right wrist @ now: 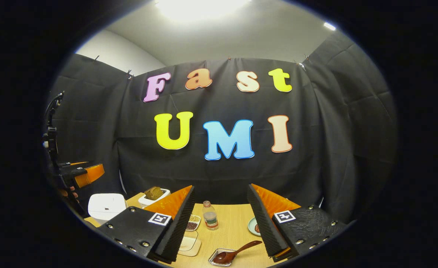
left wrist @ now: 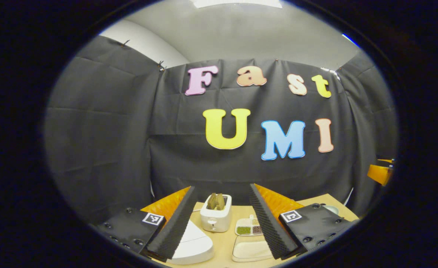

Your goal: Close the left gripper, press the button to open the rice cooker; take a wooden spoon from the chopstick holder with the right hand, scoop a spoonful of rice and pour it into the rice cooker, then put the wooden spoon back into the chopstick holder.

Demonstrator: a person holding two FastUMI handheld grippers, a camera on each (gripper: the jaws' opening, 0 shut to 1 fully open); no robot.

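— What sort of place is this?

— A staged recording booth, not a home kitchen. Black cloth (right wrist: 326, 123) is pinned up as walls on three sides, with a plain white ceiling (left wrist: 241, 33) and an overhead light (right wrist: 200, 7) above it.

— And the furnishing?

— One wooden table (right wrist: 237, 227) laid out with kitchen props: a white rice cooker (right wrist: 106, 206), a toaster (left wrist: 216, 216) holding bread, a small bottle (right wrist: 210, 216), a compartment dish (left wrist: 249, 227) of grains.
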